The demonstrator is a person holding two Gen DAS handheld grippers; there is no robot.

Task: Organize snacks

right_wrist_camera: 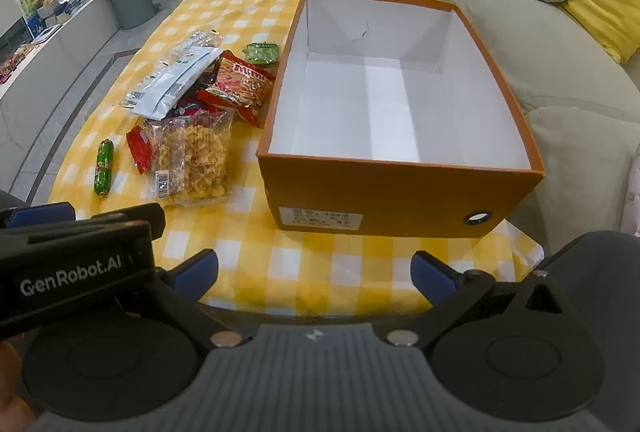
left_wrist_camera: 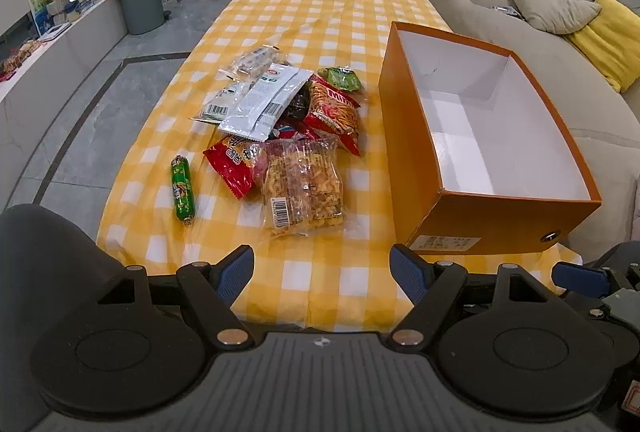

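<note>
I see the snack pile (left_wrist_camera: 280,120) heaped on the yellow checked tablecloth (left_wrist_camera: 320,4), just left of the orange cardboard box (left_wrist_camera: 420,160), whose white inside holds nothing. Nearest me lies a clear bag of yellow crisps (left_wrist_camera: 304,188), touching a red packet (left_wrist_camera: 232,164); behind them sit a red bag of stick snacks (left_wrist_camera: 334,106), white pouches (left_wrist_camera: 264,100) and a small green packet (left_wrist_camera: 344,78). A green sausage stick (left_wrist_camera: 183,190) lies apart on the left. My left gripper (left_wrist_camera: 322,274) and right gripper (right_wrist_camera: 314,272) both hover over the table's near edge, jaws spread wide, gripping nothing. A beige sofa (left_wrist_camera: 520,32) flanks the table.
</note>
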